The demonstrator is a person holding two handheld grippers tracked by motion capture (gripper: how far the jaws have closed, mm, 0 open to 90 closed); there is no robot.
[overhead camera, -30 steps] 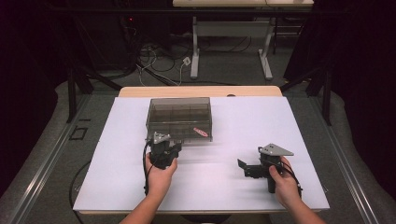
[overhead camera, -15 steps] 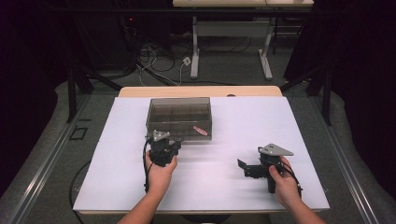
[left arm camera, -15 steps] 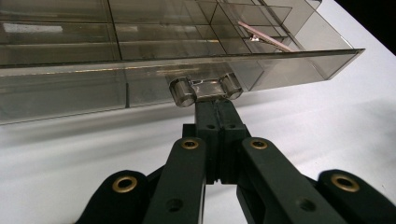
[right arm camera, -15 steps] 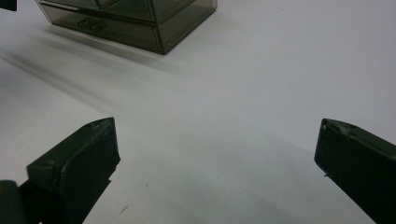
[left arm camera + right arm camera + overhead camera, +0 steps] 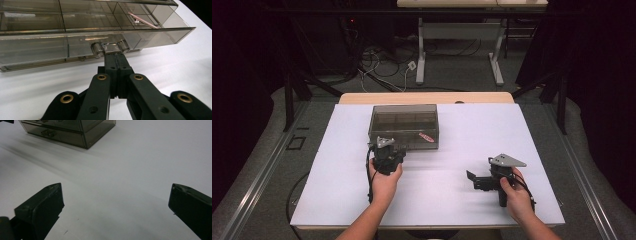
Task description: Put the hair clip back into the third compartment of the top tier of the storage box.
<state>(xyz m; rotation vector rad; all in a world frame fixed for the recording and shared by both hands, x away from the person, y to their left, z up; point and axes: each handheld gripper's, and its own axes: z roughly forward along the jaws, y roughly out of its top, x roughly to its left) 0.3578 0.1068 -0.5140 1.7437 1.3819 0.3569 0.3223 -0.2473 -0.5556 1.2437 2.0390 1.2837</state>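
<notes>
A smoky clear drawer box point(image 5: 404, 120) stands at the back middle of the white table point(image 5: 462, 130). My left gripper point(image 5: 388, 149) sits at its front, and in the left gripper view the gripper point(image 5: 115, 56) is shut on the clear drawer handle point(image 5: 110, 47). That drawer point(image 5: 50, 50) juts a little from the box. A small red-and-white item point(image 5: 426, 136) lies inside near the front right corner. My right gripper point(image 5: 473, 181) rests at the near right, jaws wide apart over bare table point(image 5: 115, 187), nothing between them.
The box point(image 5: 70, 130) lies far off up left in the right gripper view. A wooden strip point(image 5: 427, 97) borders the table's far edge. Beyond it are desk legs point(image 5: 419, 50) and cables on the floor. Dark surroundings close in on both sides.
My left gripper has edged slightly toward the box, still closed on the handle. The right gripper has stayed put.
</notes>
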